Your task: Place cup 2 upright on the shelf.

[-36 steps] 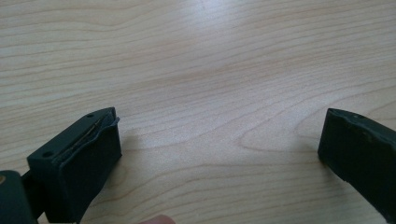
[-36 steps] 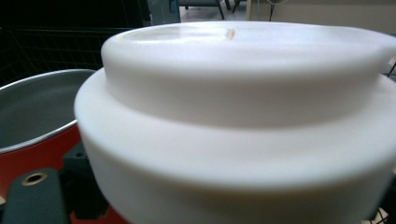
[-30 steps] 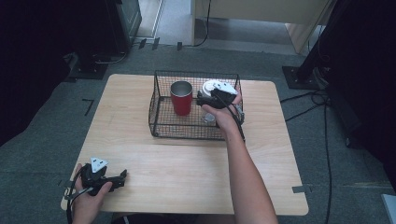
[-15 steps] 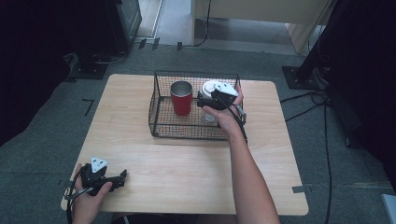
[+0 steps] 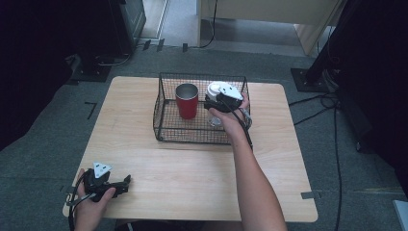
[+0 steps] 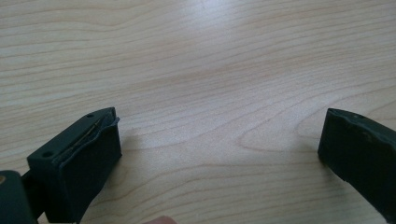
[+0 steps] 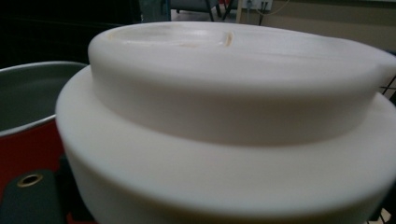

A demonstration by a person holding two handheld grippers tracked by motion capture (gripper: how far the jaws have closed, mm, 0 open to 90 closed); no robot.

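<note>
Holding my right gripper (image 5: 217, 102) over the right half of the wire basket (image 5: 166, 129), I have it up against a container with a white lid (image 7: 233, 107) — the lid sits so close to the camera that I cannot tell whether the jaws are pinching it or merely beside it. A red cup (image 5: 186, 101) stands upright in the basket just to the lid's left, apparently already placed. My left gripper (image 5: 108, 183) rests near the front left corner of the wooden table (image 5: 192, 168), jaws spread wide over bare wood, holding nothing. I judge the job well along — what remains is settling or releasing the white-lidded container inside the basket.
</note>
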